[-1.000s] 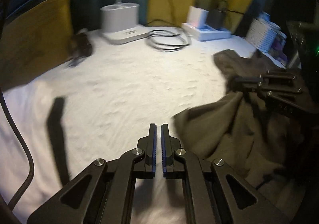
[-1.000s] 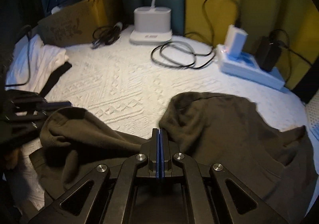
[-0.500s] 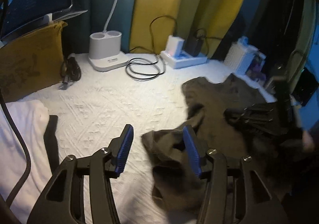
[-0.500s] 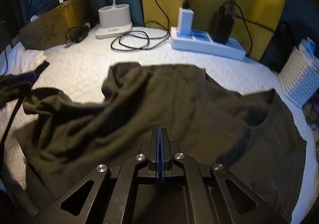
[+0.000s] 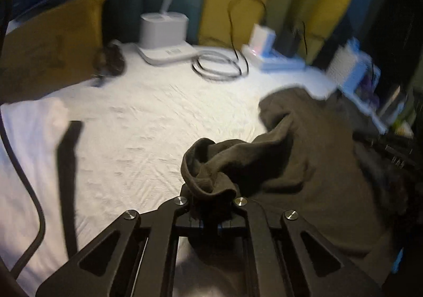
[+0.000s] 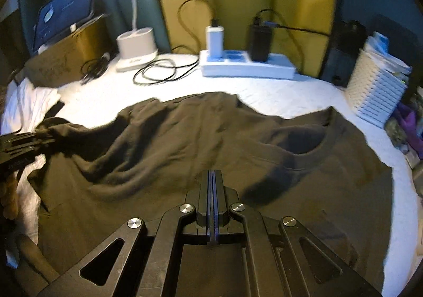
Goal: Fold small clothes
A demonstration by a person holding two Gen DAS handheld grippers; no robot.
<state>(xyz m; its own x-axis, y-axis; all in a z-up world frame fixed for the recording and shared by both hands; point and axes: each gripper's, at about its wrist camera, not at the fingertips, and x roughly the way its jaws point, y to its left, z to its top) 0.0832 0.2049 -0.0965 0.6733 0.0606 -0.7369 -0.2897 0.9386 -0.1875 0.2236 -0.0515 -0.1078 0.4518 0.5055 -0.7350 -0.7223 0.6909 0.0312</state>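
Fabric is the whole story here: a dark olive-brown cotton T-shirt lies spread on the white textured bedcover, neckline toward the white slatted basket. The left gripper has its jaws clamped on a bunched fold at the shirt's edge. The right gripper hovers over the shirt's middle, jaws pressed together on nothing. Soft, light and limp, the shirt will sag and crease; corners or seams look like the best holds.

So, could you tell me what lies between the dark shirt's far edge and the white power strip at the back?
In the right wrist view, only bare white bedcover separates the dark shirt from the power strip; nothing else lies on that stretch.
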